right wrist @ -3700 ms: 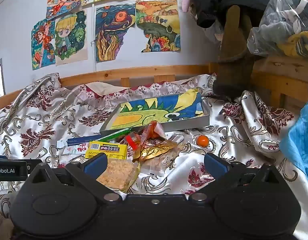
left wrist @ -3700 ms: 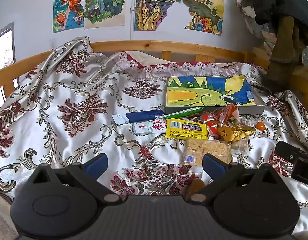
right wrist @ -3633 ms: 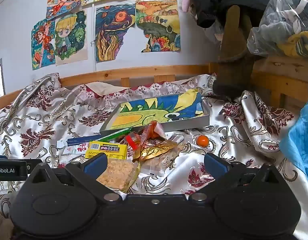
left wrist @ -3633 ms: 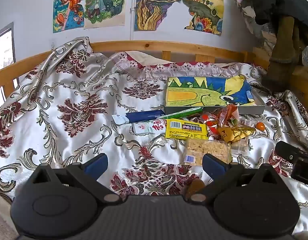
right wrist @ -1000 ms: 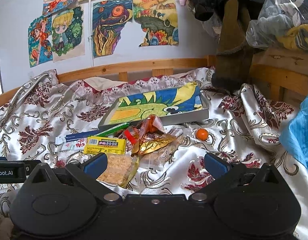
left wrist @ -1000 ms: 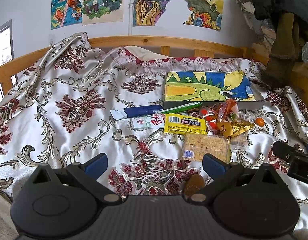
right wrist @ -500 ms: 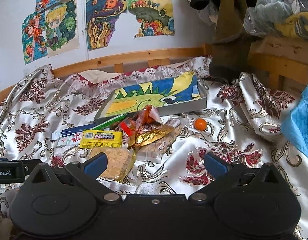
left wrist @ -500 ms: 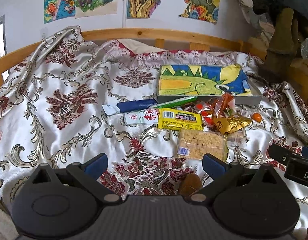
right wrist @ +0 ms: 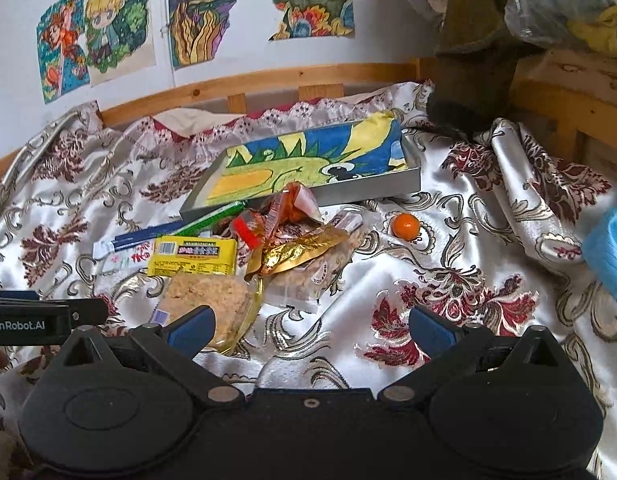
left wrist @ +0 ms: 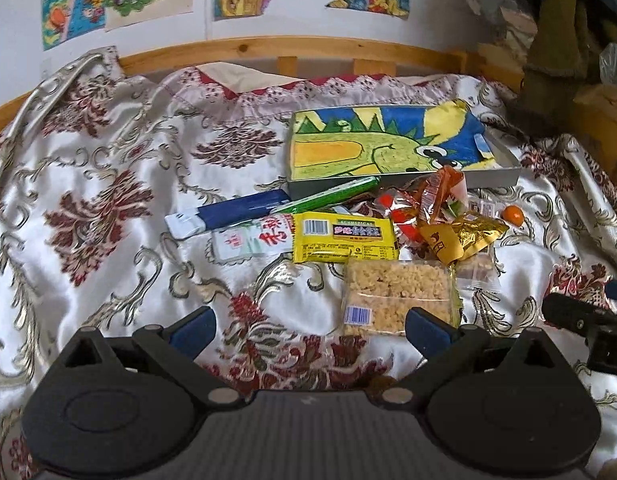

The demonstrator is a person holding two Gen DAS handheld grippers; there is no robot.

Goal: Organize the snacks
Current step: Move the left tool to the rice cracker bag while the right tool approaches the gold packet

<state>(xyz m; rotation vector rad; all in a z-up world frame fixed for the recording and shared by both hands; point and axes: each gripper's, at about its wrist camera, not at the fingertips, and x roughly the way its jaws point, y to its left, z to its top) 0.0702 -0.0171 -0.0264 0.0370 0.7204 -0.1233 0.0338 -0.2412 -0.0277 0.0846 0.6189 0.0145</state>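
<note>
A heap of snacks lies on a patterned satin bedspread in front of a shallow grey box [left wrist: 504,174] [right wrist: 372,192] lined with a dinosaur drawing. In the heap are a yellow packet [left wrist: 344,236] [right wrist: 192,256], a clear-wrapped crispy rice bar [left wrist: 396,296] [right wrist: 208,300], a gold wrapper [left wrist: 464,238] [right wrist: 300,250], red-orange wrappers [left wrist: 436,200], a green stick [left wrist: 332,196], a blue stick [left wrist: 232,214] and a small orange ball [left wrist: 512,213] [right wrist: 405,225]. My left gripper [left wrist: 310,326] is open, just short of the rice bar. My right gripper [right wrist: 310,326] is open and holds nothing.
A wooden bed rail [left wrist: 268,50] runs along the wall, which bears colourful drawings [right wrist: 212,8]. Clothes and bags pile up at the right [right wrist: 548,8]. A blue cloth [right wrist: 612,252] sits at the right edge. The other gripper shows at each view's side [left wrist: 588,320] [right wrist: 36,316].
Both grippers have moved forward and tilted down toward the snack heap, which now looks closer and larger. Nothing on the bed has shifted. Both stay open.
</note>
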